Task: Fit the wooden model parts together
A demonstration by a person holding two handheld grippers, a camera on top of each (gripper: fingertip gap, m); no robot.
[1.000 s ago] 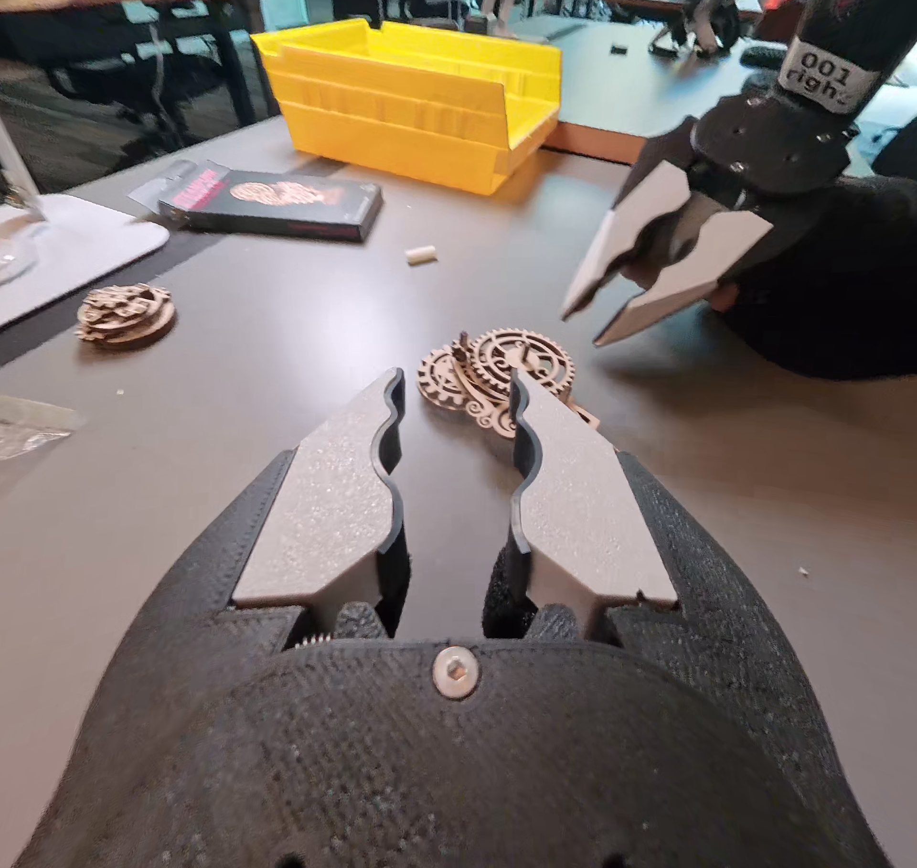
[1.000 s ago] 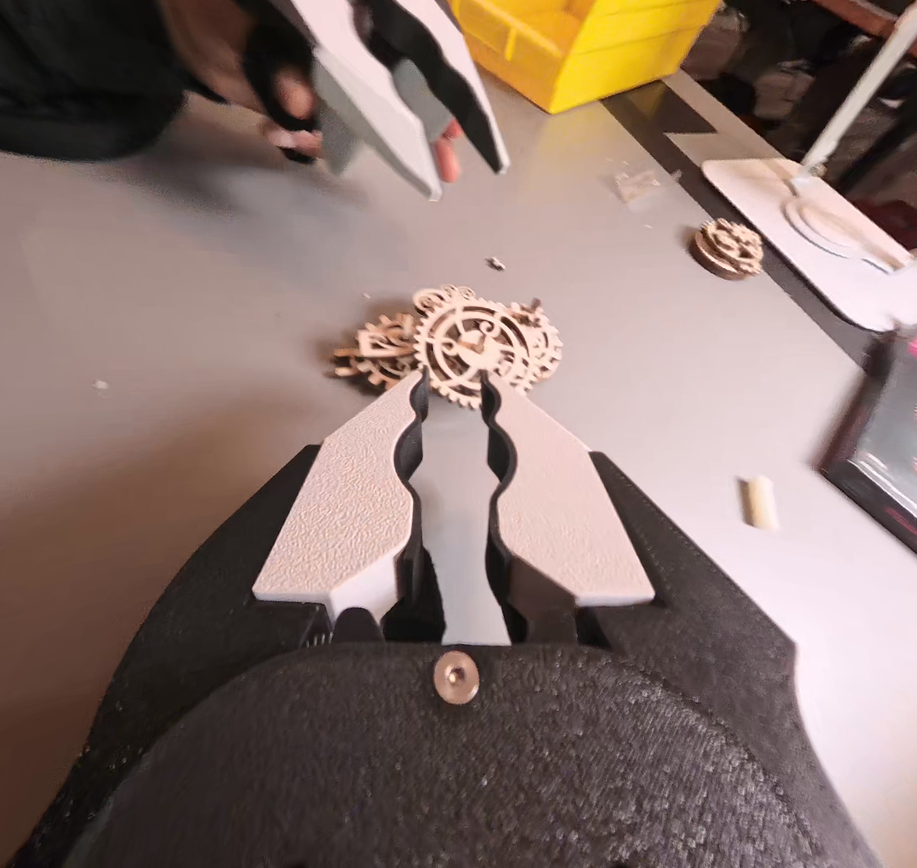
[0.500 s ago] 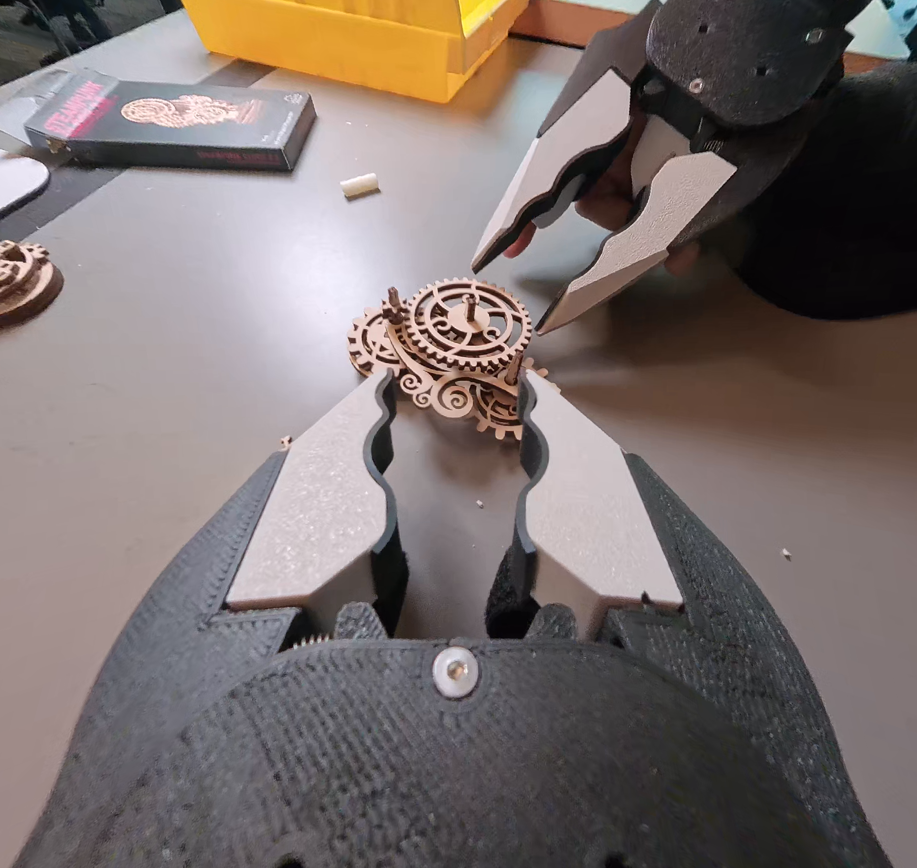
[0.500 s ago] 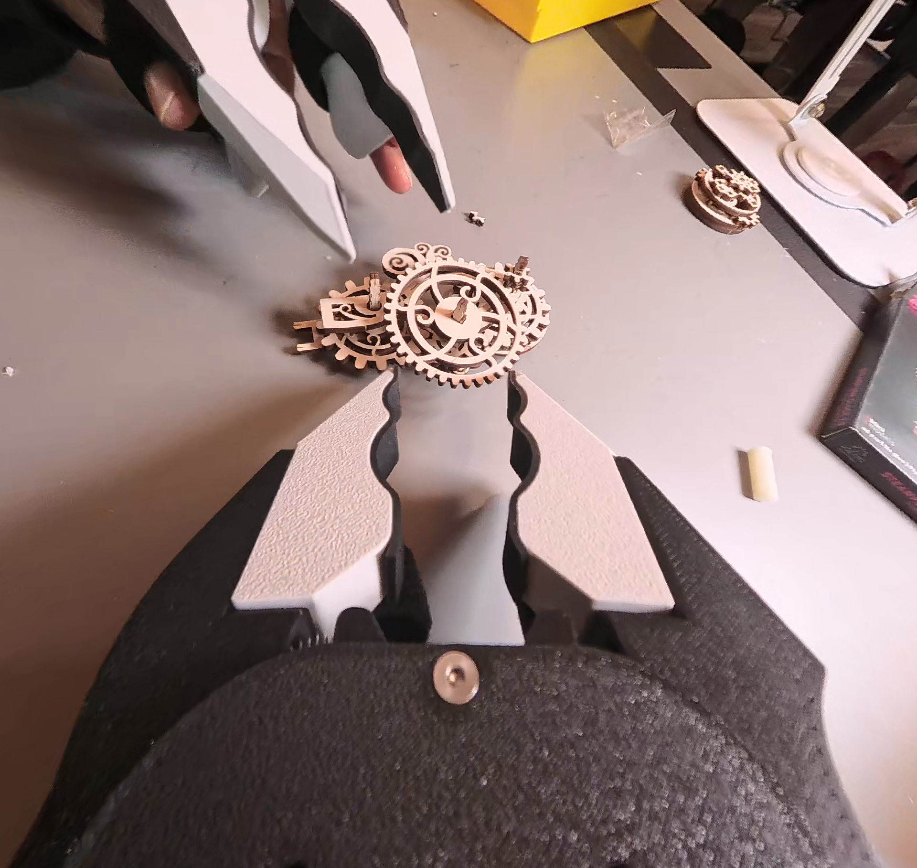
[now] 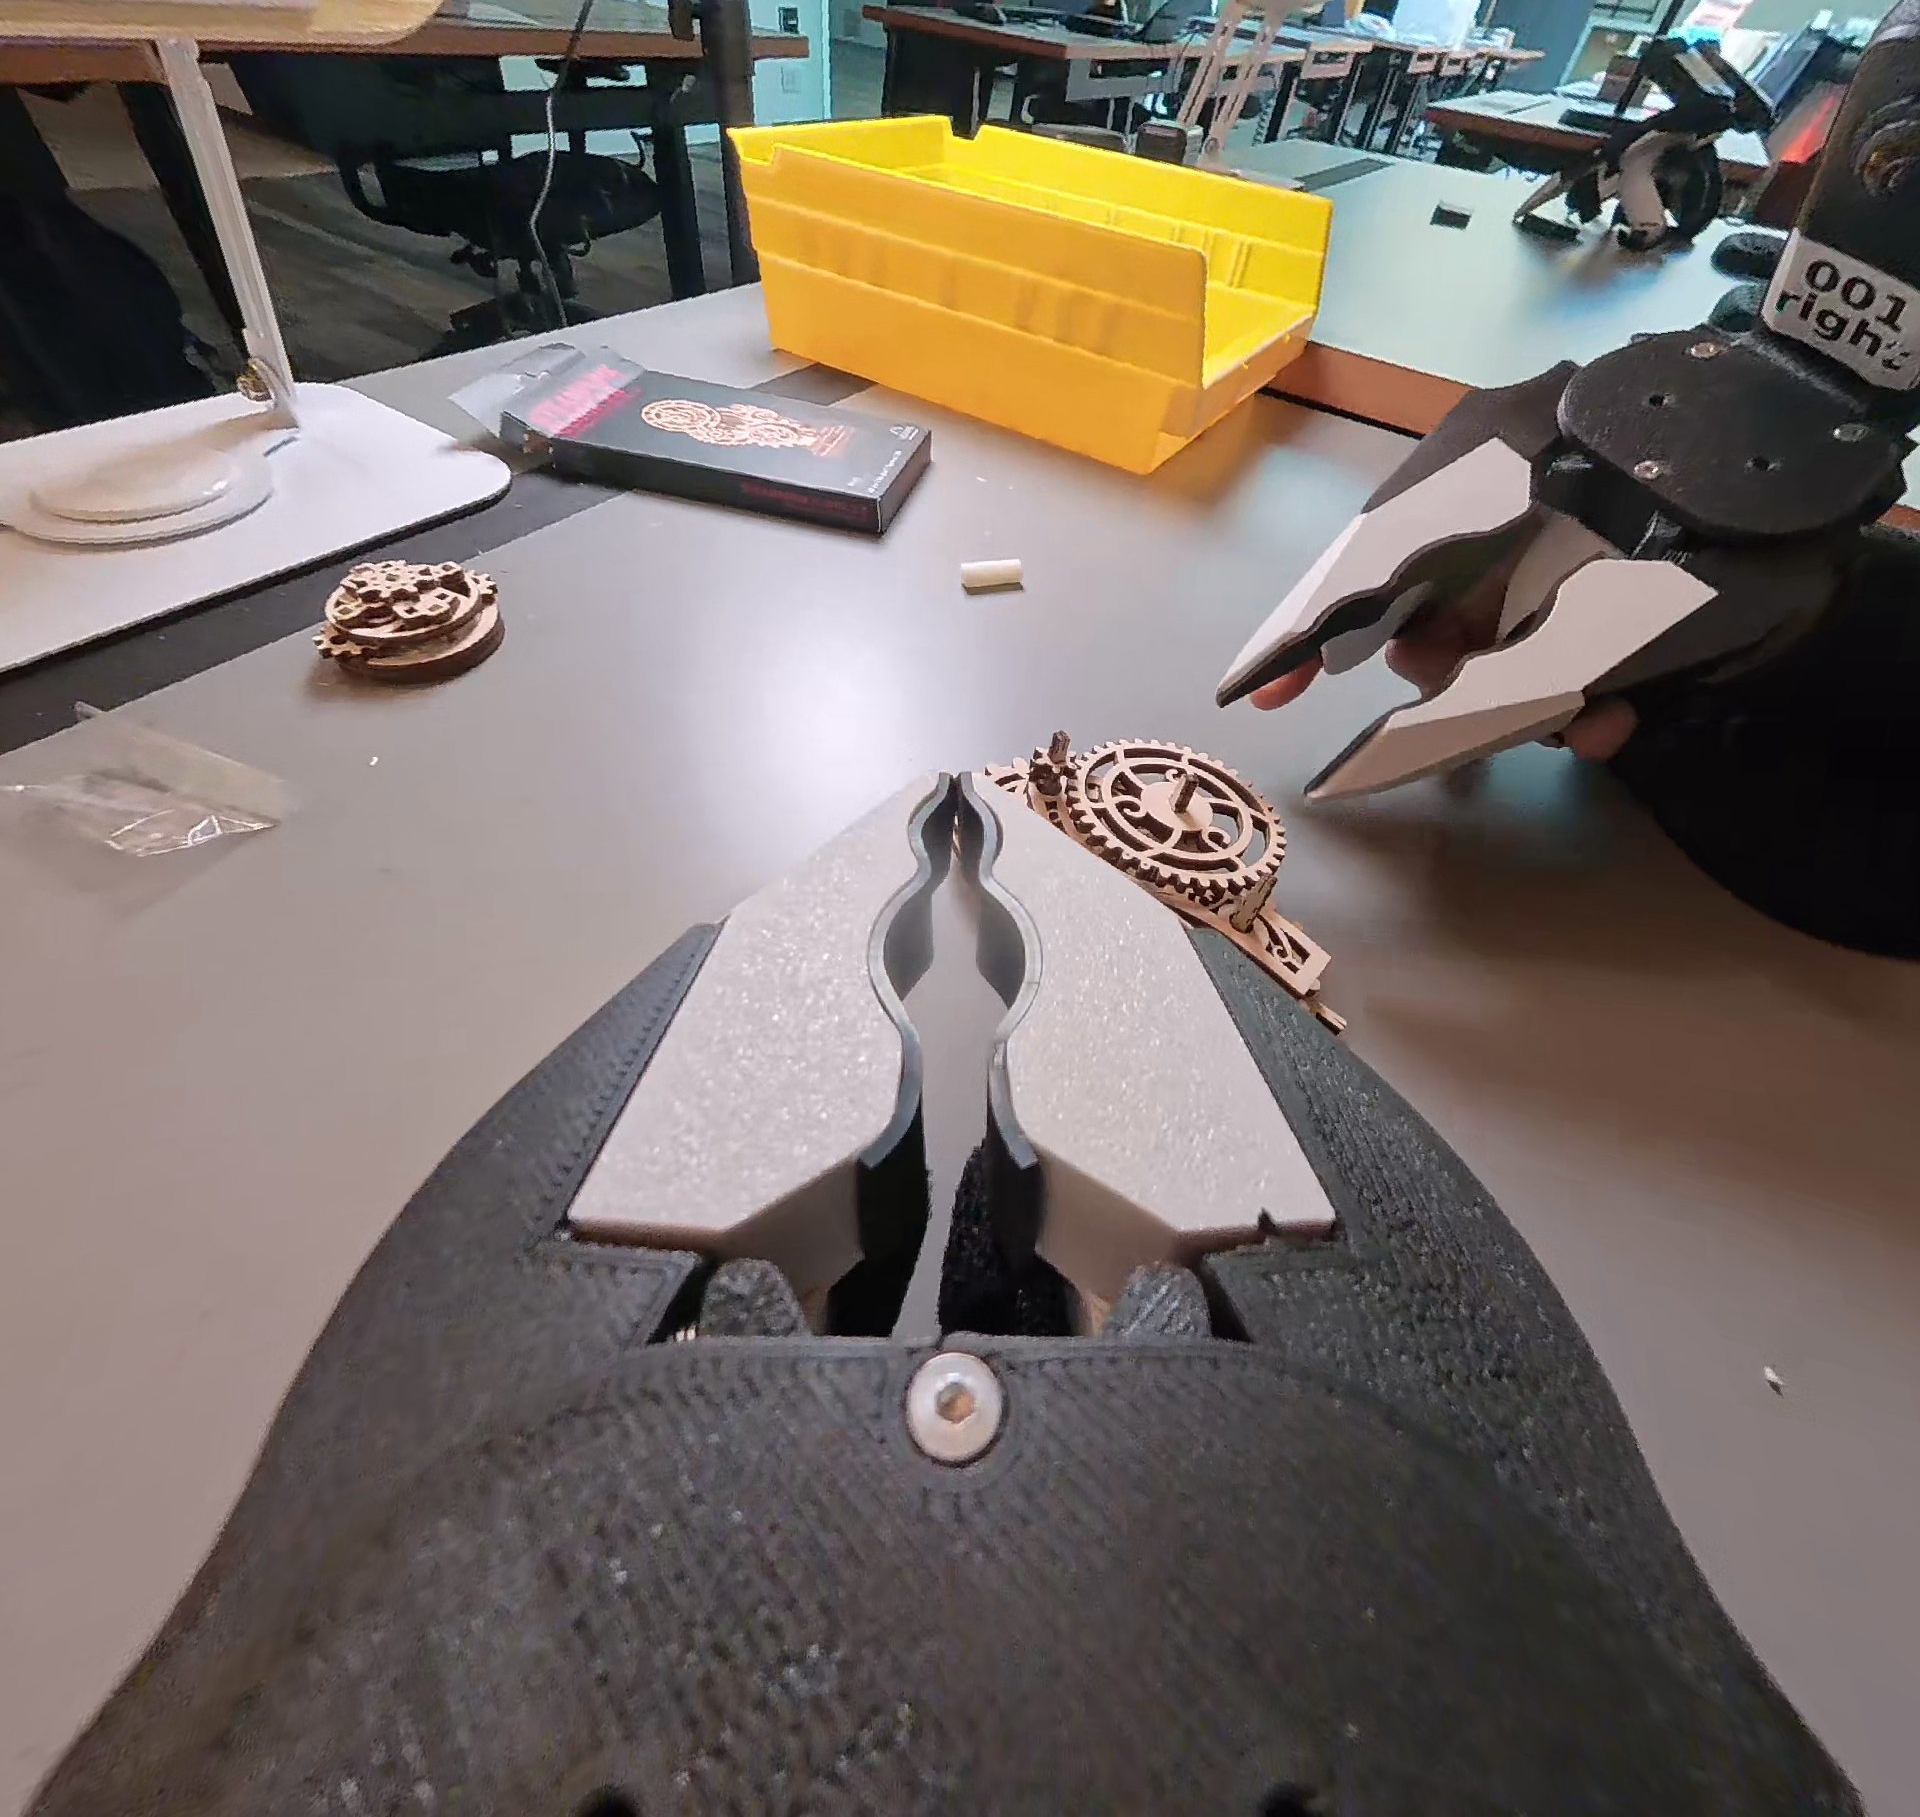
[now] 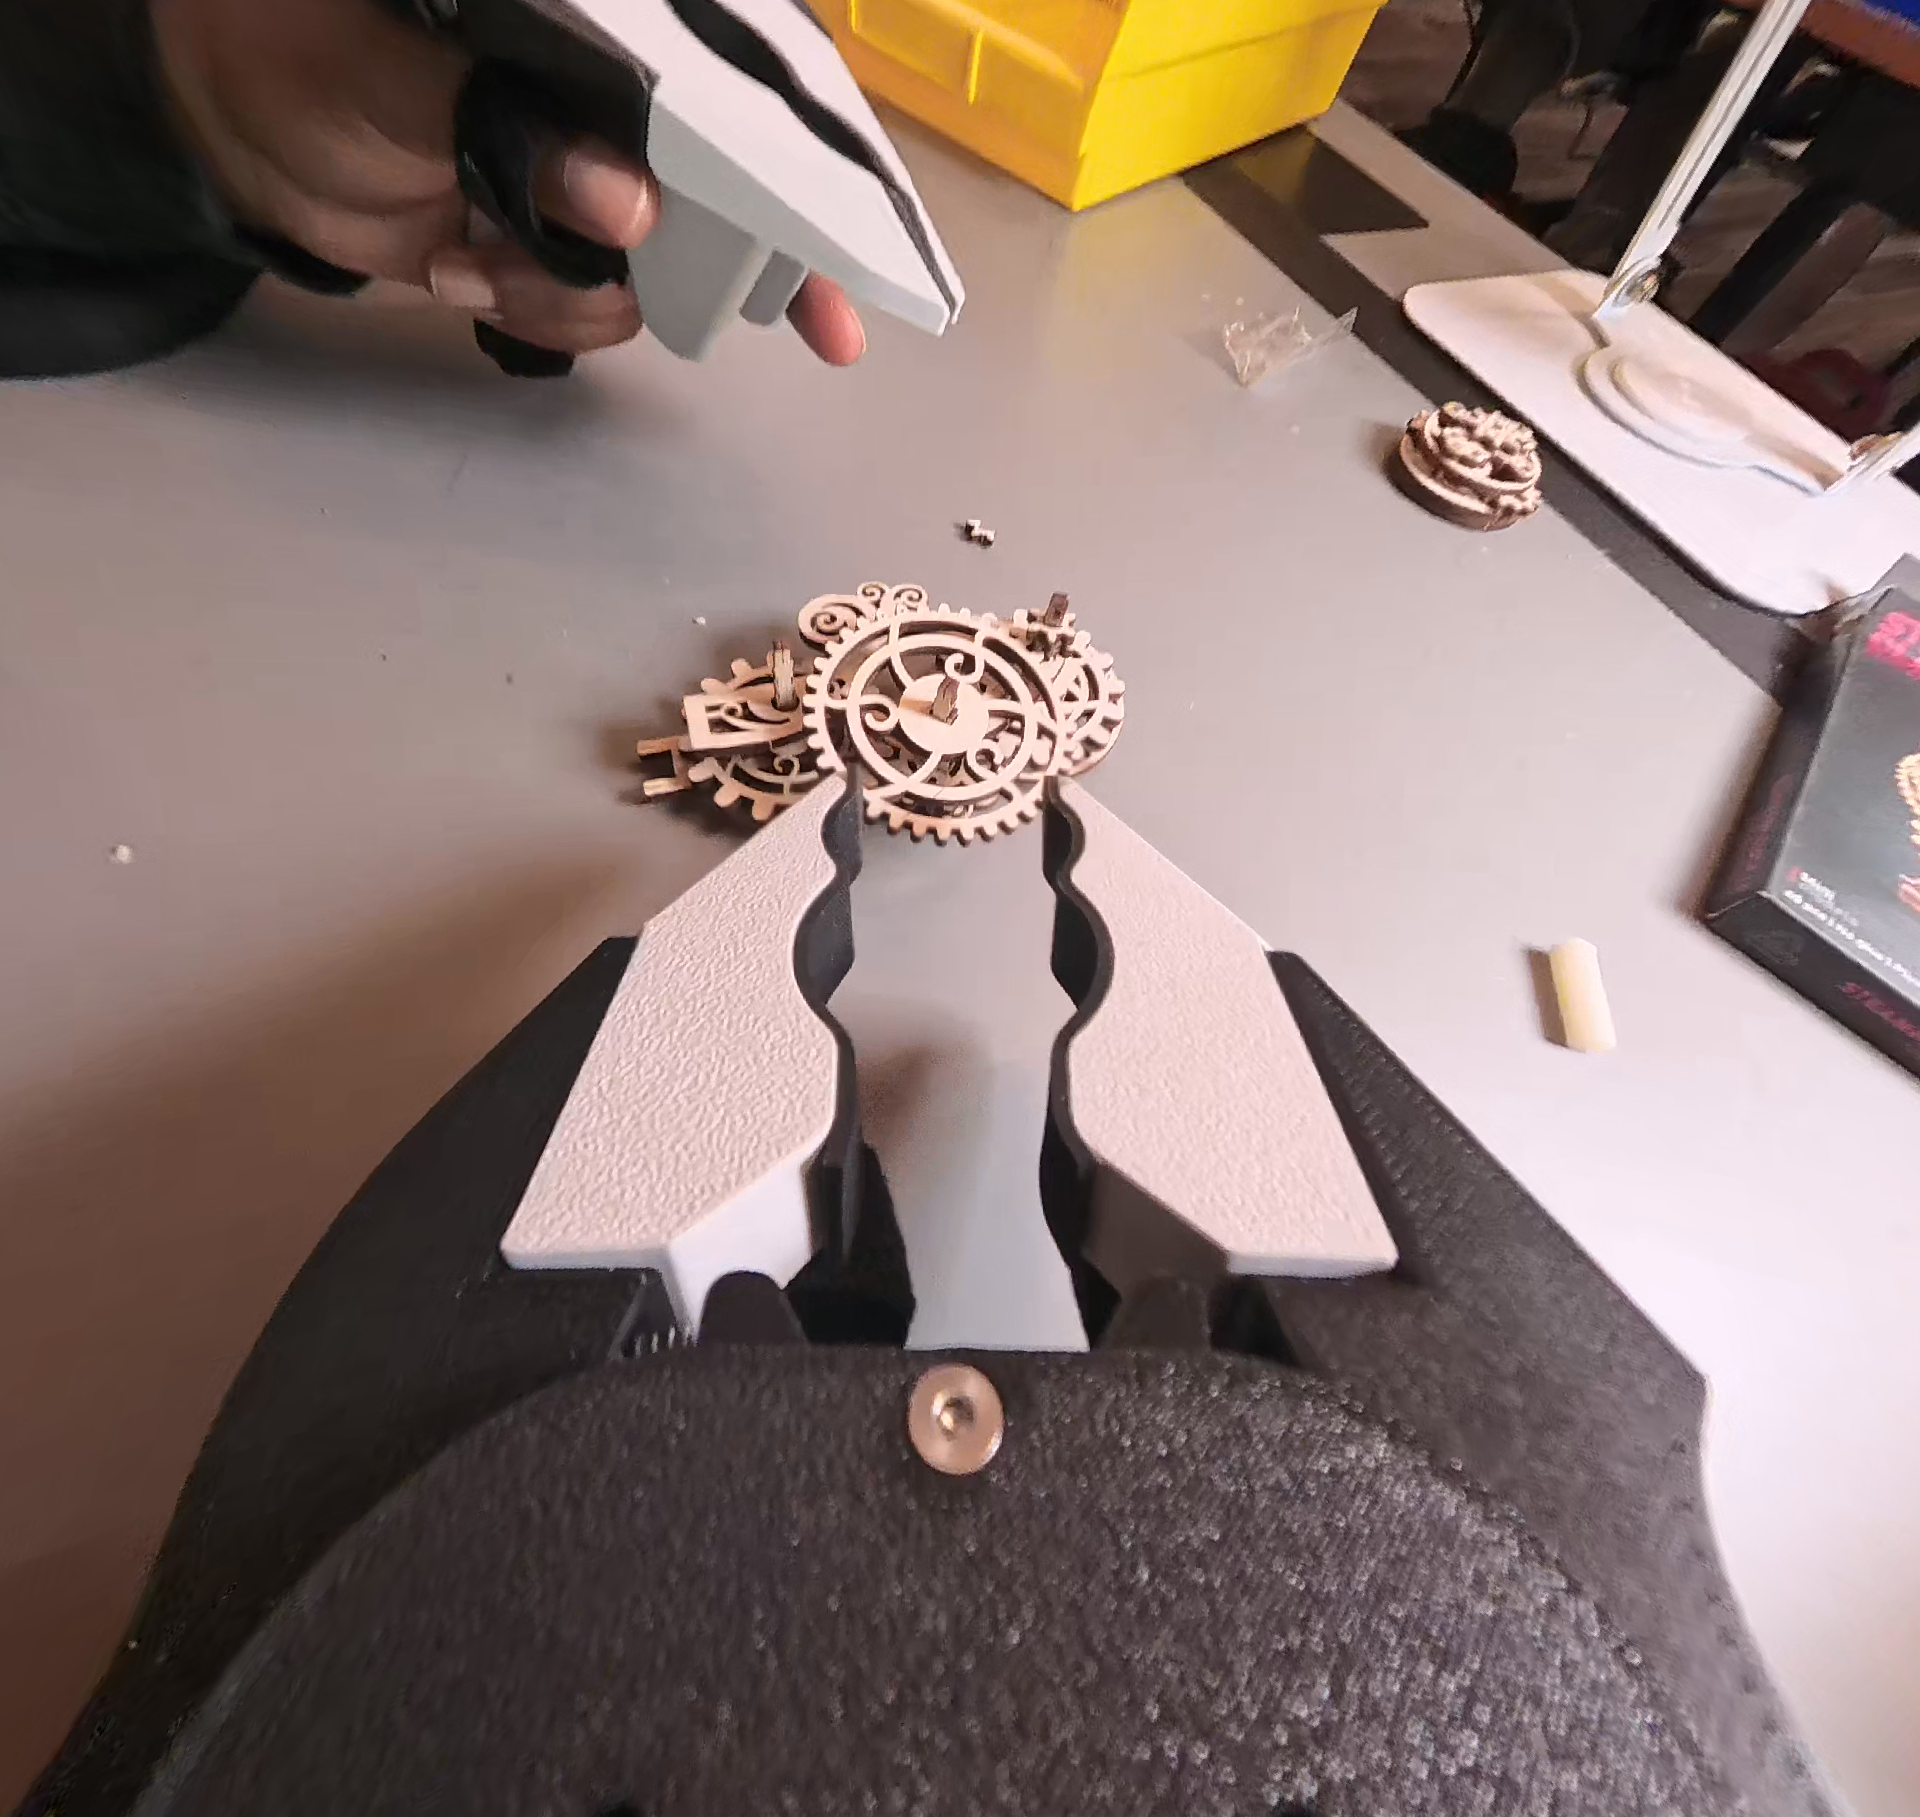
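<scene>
Wooden gear model [image 6: 914, 718] lies before right tool [image 6: 948, 803].

Wooden gear model [image 6: 935, 728]: pale tan, cut through with scrolls and toothed rims; second gear piece [image 5: 407, 616]: darker brown wood. Bin [image 5: 1029, 281]: bright yellow; box [image 5: 717, 458]: black with red lettering and a tan gear picture; small peg [image 5: 990, 574]: cream; lamp base [image 5: 208, 489]: white; table [image 5: 623, 728]: plain matt grey. Left tool [image 5: 954, 780] and right tool [image 6: 951, 801]: light grey speckled fingers lined black, on black textured bodies.
</scene>
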